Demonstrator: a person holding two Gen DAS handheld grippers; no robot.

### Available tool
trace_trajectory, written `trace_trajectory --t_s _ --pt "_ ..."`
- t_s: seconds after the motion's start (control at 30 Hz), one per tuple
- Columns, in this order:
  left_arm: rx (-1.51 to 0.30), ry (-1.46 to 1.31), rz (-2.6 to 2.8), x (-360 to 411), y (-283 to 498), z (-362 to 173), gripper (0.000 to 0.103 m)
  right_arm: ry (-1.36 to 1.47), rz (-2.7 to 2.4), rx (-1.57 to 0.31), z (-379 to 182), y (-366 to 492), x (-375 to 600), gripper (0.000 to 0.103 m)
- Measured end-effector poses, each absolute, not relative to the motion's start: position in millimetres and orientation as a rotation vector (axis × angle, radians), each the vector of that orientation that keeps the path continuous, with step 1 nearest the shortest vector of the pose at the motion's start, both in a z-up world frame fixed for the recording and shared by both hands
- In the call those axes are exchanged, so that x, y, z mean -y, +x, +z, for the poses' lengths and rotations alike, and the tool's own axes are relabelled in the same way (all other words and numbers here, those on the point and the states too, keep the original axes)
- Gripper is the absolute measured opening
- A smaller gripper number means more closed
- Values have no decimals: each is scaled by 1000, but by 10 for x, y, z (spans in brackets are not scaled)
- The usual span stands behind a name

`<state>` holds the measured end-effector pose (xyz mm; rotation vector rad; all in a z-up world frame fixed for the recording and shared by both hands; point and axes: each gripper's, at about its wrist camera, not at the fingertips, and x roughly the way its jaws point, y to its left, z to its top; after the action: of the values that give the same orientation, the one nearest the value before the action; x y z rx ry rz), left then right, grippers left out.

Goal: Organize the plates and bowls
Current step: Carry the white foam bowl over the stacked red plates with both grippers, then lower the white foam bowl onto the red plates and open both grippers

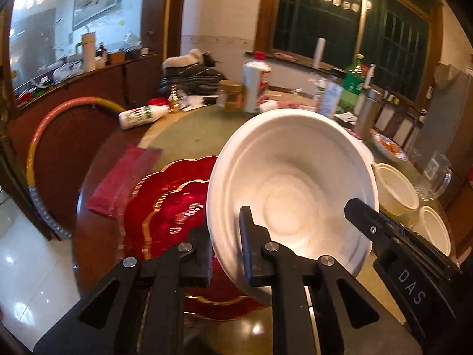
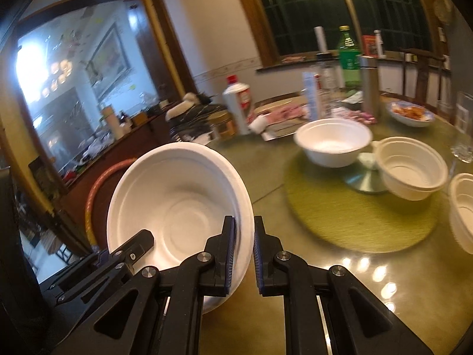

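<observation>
Two grippers, left gripper (image 1: 226, 245) and right gripper (image 2: 244, 254), each have fingers clamped nearly closed on opposite rims of one white foam bowl (image 1: 291, 195), tilted, held above the worktop (image 2: 340, 254). Light, crushable: rim grip suits. Both pitched downward. Scalloped red plates (image 1: 174, 207) below-left; more white bowls (image 2: 334, 142) far right.

Home dining room: cluttered round table (image 2: 266, 177)

Left gripper (image 1: 226, 254) and right gripper (image 2: 244, 254) clamped, angled downward
</observation>
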<state>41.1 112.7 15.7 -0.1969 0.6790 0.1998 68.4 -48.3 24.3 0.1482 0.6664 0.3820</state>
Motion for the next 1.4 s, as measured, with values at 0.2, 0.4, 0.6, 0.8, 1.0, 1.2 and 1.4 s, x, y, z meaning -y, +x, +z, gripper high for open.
trace_trajectory --t_s 0.2,0.4,0.6,0.8,1.0,1.2,1.4 --pt "-721 -213 243 -1367 437 62 13 132 440 -738 117 804 153 12" --pt "-803 -216 280 -1473 514 -98 14 97 458 -818 -14 905 -38 11" --pt "-845 -217 276 -1487 537 -185 14 69 452 -878 -122 977 -96 12" --pt "-861 -215 280 -1491 540 -220 14 38 447 -908 -146 999 -122 13" --pt "-871 -217 286 -1517 556 -246 14 20 448 -926 -174 1008 -174 14" --pt "-875 -221 290 -1524 564 -256 14 14 452 -933 -181 1020 -200 16" --pt "-885 -230 294 -1543 575 -283 14 18 452 -944 -215 1041 -208 16"
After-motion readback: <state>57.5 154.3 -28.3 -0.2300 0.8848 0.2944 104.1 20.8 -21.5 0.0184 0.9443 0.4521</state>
